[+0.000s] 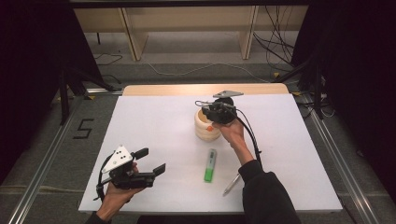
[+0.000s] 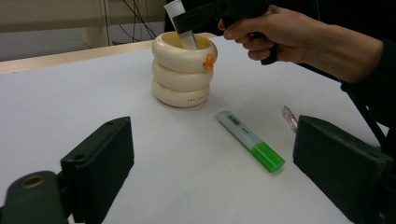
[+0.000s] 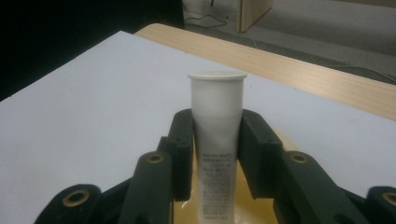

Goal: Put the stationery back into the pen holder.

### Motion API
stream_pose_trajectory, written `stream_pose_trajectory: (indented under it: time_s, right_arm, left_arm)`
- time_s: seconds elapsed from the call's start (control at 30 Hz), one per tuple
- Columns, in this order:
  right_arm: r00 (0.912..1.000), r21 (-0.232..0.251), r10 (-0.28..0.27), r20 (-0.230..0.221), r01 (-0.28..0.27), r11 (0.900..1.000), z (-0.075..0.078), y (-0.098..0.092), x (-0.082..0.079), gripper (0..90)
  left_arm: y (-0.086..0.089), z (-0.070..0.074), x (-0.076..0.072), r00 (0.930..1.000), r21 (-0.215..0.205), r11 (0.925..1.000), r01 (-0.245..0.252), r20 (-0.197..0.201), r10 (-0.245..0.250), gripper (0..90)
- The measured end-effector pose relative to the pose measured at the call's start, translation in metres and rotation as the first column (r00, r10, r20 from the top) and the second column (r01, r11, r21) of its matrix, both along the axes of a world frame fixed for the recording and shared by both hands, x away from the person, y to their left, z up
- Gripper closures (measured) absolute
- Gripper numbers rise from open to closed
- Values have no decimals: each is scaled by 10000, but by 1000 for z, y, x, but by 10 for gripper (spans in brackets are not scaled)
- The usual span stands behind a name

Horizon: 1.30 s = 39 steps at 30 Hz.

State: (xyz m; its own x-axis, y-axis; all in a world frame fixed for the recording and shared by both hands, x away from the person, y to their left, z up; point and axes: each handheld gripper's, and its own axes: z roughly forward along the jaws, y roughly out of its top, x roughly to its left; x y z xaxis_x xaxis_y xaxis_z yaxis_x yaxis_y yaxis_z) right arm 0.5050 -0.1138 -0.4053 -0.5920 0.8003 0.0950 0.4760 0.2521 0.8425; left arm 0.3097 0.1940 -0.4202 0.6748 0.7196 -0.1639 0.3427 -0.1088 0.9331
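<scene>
1. A white tube [image 3: 217, 140], cap end up, is clamped between the pads of the right gripper [image 3: 217, 154] and held over the mouth of the cream ringed holder [image 2: 183, 74].
2. The step in hand is judged to be the placing of the tube into the holder; its lower end appears to be inside the rim already, though the bottom is hidden.
3. A straight lowering is called for next, then a release once the tube is supported.
4. The left gripper [image 1: 152, 161] is held with jaws wide apart and nothing between them, well apart from the holder.
5. A green highlighter [image 1: 210, 165] and a pen [image 1: 231, 184] are left lying on the white table [image 1: 154, 126], near the holder.
</scene>
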Motion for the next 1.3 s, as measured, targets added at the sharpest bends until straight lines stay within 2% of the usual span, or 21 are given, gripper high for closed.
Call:
stream_pose_trajectory:
  time_s: [0.43,0.57,0.67,0.93,1.1,1.3]
  right_arm:
    - [9999,-46,5,-105,-5,10000,-5,-4,-2,668]
    - [10000,562,75,-51,-72,9984,1,-8,-4,505]
    - [9998,621,37,174,-48,9981,7,-11,-7,419]
    - [9996,736,143,259,-162,9972,18,-21,-12,323]
    - [9978,277,582,314,-591,9979,26,-26,-21,291]
    - [9891,-175,1421,379,-1415,9898,37,-34,-37,280]
  left_arm:
    - [0,0,0,10000,-14,10000,-4,-6,4,118]
    - [0,0,0,10000,-8,10000,-3,-5,3,119]
    - [0,0,0,10000,9,10000,3,-2,-3,118]
    - [0,0,0,10000,18,10000,-1,-7,1,118]
    - [0,0,0,10000,16,10000,-4,-15,4,118]
    - [0,0,0,10000,40,10000,3,-20,-3,118]
